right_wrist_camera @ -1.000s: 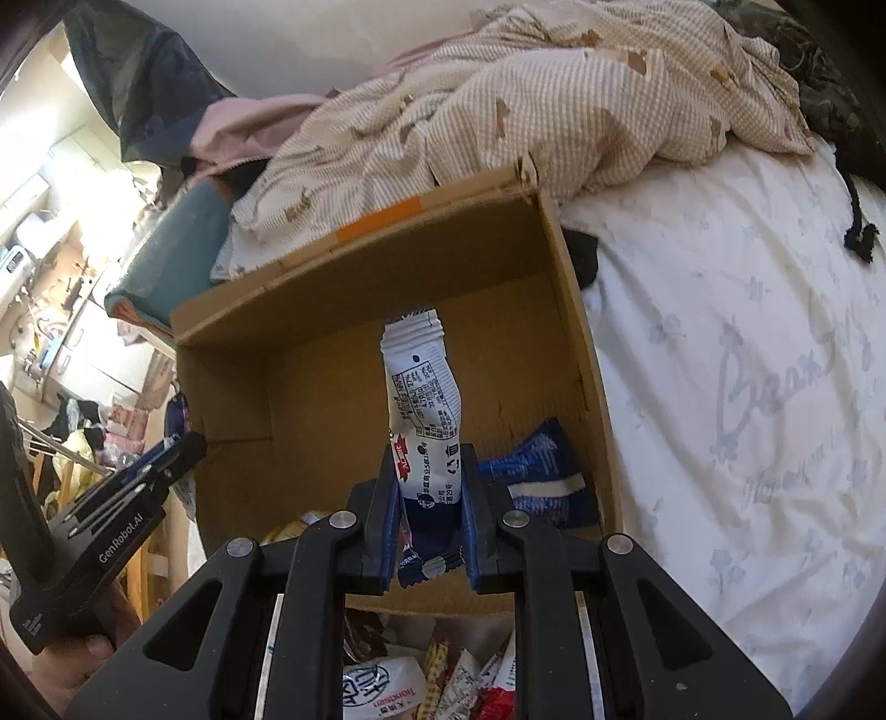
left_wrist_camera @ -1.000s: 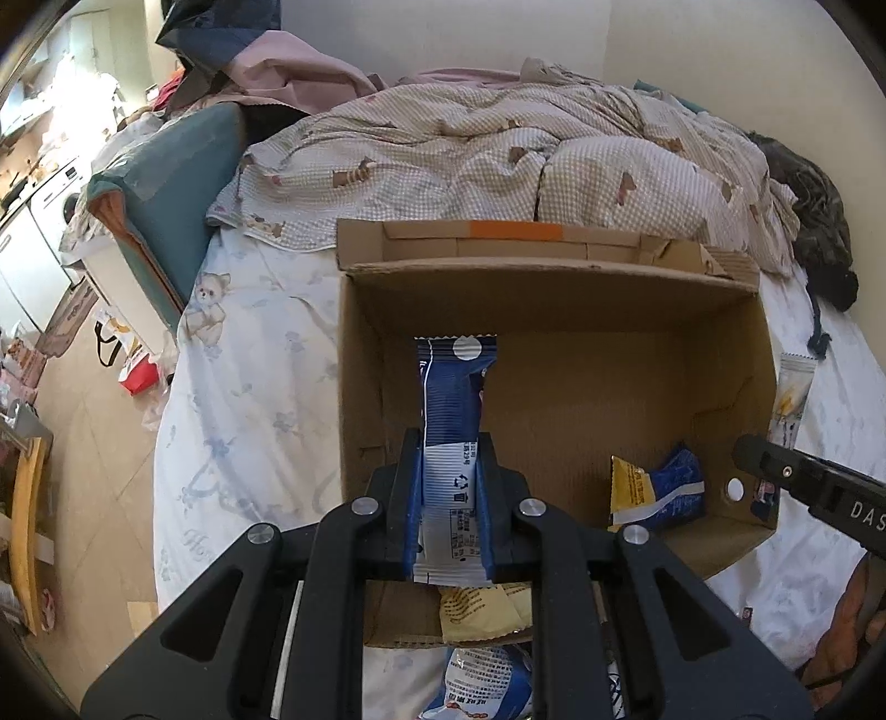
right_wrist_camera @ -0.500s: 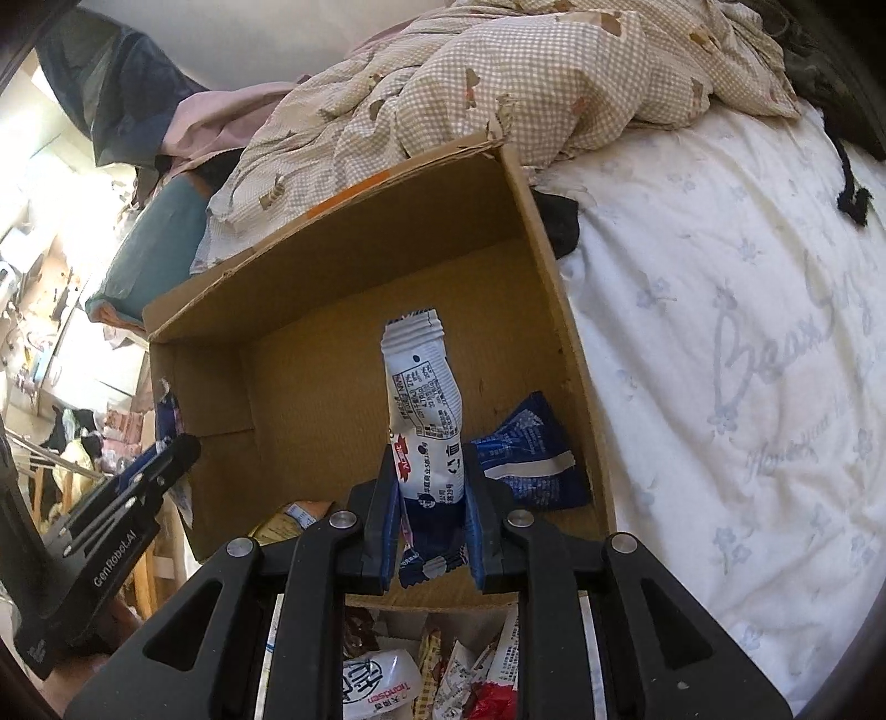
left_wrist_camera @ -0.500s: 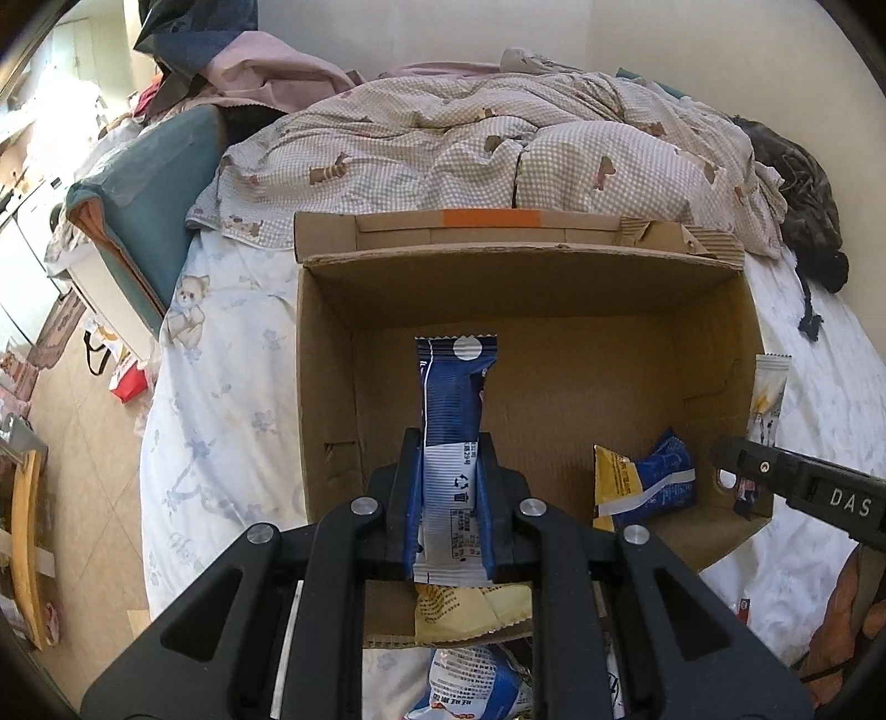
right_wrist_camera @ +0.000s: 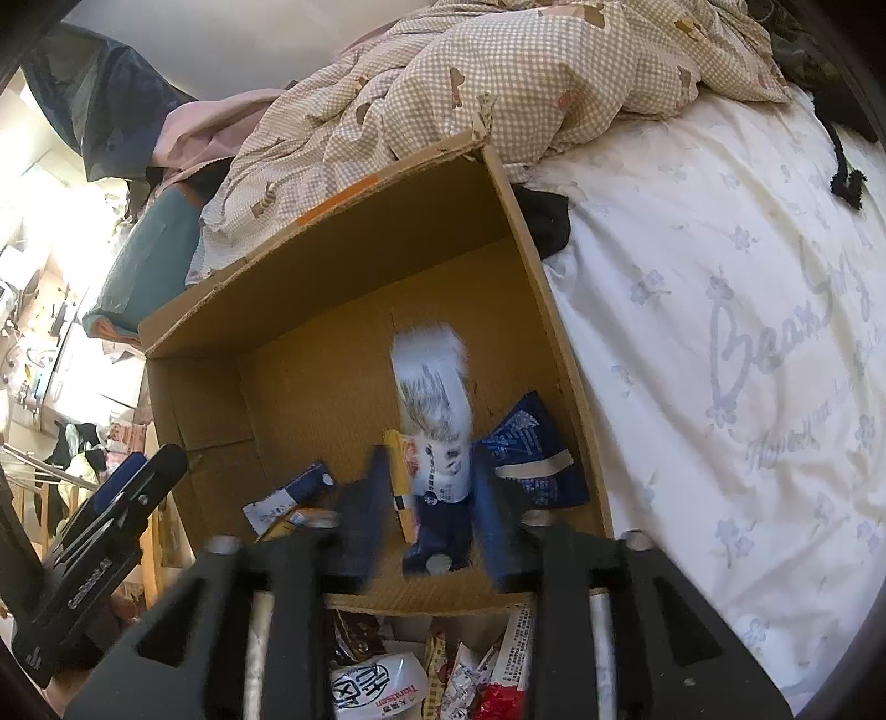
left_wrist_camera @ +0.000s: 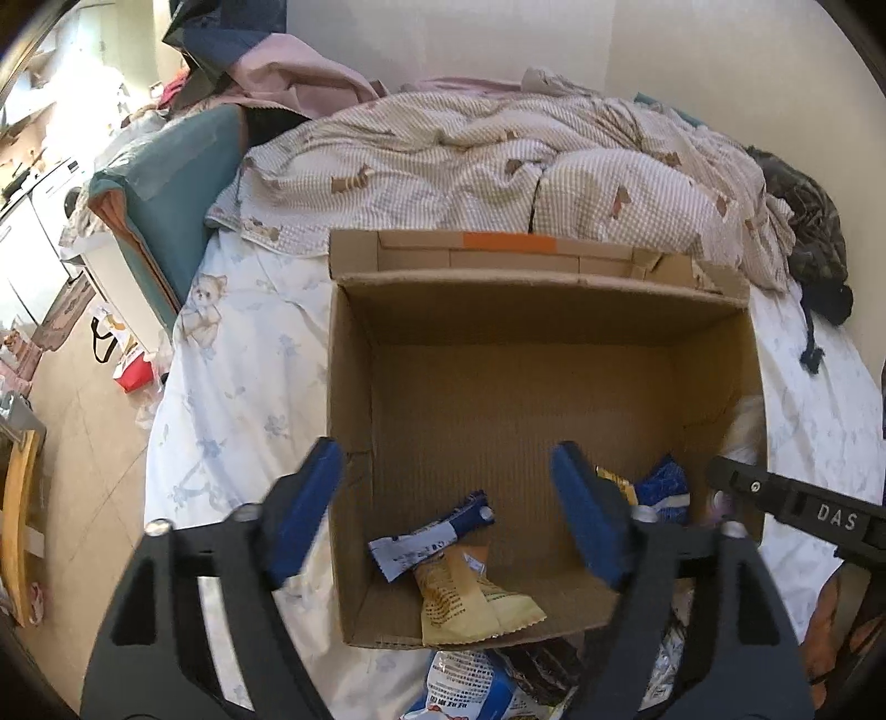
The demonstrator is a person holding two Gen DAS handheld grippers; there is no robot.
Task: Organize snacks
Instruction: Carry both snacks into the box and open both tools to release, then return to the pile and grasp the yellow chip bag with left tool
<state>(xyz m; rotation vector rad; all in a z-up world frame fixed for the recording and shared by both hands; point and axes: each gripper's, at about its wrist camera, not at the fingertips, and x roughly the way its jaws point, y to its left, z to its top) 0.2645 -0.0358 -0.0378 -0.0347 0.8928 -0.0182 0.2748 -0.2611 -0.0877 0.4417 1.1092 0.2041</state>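
Over the cardboard box (left_wrist_camera: 354, 387) on the bed, our left gripper (left_wrist_camera: 448, 520) opens, empty, its blue packet (left_wrist_camera: 432, 545) lying inside; our right gripper (right_wrist_camera: 429, 498) spreads, the white packet (right_wrist_camera: 434, 421) dropping free. We hold both hands steady above the box until it lands.

I see a bed (left_wrist_camera: 238, 399) with a pale floral sheet and a rumpled checked duvet (left_wrist_camera: 498, 166) against a cream wall (left_wrist_camera: 443, 44). Bright daylight washes the tiled floor (left_wrist_camera: 83, 421) at left, beside a teal cushion (left_wrist_camera: 171, 183).
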